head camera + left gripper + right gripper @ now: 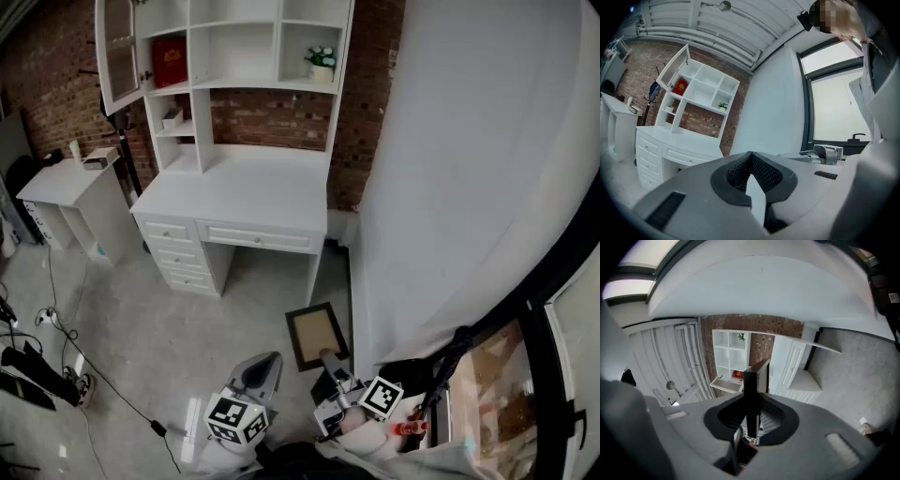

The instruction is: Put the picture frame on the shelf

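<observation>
The right gripper [328, 359] was clenched on the picture frame [317, 336], which sat low in the middle of the head view, above the grey floor [169, 328] and just beside the lower edge of a white curtain [469, 169]. The frame showed a dark border around a pale tan panel. In the right gripper view the frame [751, 390] stood edge-on as a dark bar pinched between the two jaws of the right gripper [751, 401].

The left gripper [270, 361] was at the lower left of the frame in the head view, apart from it. In its own view the left gripper [751, 157] had its jaws closed together at the tips with nothing held between them.

The white shelf [199, 84] stood on a white desk [253, 192] against a brick wall [272, 117] in the upper middle of the head view, well apart from the frame. A red box [170, 61] sat in one upper left compartment and a small potted plant [322, 63] in the upper right one. A low white side table [66, 183] stood at the left.
</observation>
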Available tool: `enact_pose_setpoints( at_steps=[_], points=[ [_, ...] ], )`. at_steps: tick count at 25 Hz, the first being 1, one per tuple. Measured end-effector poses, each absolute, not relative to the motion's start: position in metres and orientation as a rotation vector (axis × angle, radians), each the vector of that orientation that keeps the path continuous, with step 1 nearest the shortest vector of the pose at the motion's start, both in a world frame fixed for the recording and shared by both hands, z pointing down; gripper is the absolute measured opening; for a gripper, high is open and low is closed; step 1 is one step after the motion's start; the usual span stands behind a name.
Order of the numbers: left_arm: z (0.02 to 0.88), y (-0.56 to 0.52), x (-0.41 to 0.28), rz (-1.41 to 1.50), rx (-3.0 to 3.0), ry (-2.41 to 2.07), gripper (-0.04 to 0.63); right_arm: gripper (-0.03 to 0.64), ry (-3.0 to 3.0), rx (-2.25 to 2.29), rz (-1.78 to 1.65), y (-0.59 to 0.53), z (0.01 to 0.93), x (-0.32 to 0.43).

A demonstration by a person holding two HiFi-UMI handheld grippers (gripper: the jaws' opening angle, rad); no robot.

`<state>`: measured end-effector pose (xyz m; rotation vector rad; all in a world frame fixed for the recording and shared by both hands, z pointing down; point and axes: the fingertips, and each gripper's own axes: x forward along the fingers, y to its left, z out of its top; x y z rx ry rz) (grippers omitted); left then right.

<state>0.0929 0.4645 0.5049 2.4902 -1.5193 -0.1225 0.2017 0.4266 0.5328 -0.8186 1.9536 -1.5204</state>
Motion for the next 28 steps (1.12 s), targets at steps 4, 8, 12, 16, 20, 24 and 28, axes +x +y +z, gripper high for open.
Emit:
enact_pose_setpoints(
  at_steps=[4, 8, 12, 16, 20, 24, 28],
  points=[
    [0.506, 0.459, 0.099, -0.133, 2.502, -1.503, 0.005, 0.063, 1.957, -0.824, -1.504, 0.428, 0.531, 0.205],
    [0.507, 0.461, 0.104, -0.138, 2.5, -1.5, 0.005, 0.063, 1.968, -0.811, -1.514, 0.43, 0.532, 0.205],
    [0.508, 0.461, 0.1, -0.139, 2.481, -1.511, 0.005, 0.063, 2.022, -0.811, -1.469, 0.43, 0.525, 0.204],
    [0.504, 0.452, 0.099, -0.133, 2.477, -1.515, 0.005, 0.063, 2.016, -0.805, -1.452, 0.424, 0.52, 0.205],
    [0.496, 0.436, 0.096, -0.139, 2.48, -1.508, 0.005, 0.063, 2.01, -0.811, -1.438, 0.412, 0.515, 0.2],
    [0.491, 0.415, 0.093, -0.154, 2.503, -1.48, 0.005, 0.063, 1.985, -0.777, -1.422, 0.395, 0.505, 0.193],
    [0.486, 0.386, 0.09, -0.183, 2.519, -1.424, 0.005, 0.063, 1.979, -0.778, -1.376, 0.373, 0.491, 0.186]
  ],
)
